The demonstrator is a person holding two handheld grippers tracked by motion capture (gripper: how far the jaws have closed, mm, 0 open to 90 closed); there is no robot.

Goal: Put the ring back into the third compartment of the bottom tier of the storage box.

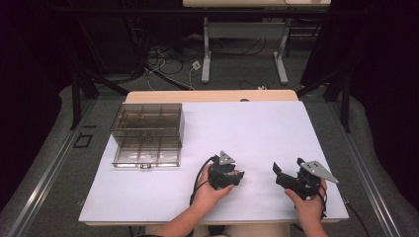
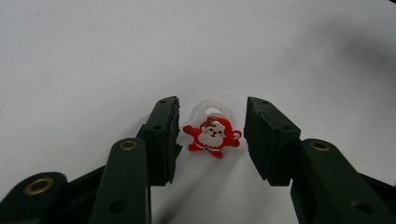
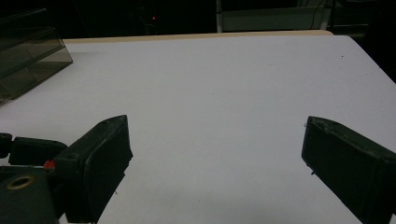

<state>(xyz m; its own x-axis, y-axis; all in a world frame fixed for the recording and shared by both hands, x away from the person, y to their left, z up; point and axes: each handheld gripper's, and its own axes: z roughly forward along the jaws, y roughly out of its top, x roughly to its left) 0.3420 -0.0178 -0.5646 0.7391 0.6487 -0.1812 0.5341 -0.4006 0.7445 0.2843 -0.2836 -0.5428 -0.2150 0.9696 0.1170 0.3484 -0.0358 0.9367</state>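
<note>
Your left gripper point(image 1: 236, 176) points down onto the white table point(image 1: 247, 133), near your right gripper point(image 1: 284, 177), which hovers beside it. The open smoky plastic organizer box point(image 1: 146, 133) sits well apart at the table's left.

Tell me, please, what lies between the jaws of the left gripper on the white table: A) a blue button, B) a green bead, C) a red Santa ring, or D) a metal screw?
C: in the left gripper view a red Santa ring with a clear band lies on the table between the left gripper jaws, with a gap showing on each side.
</note>
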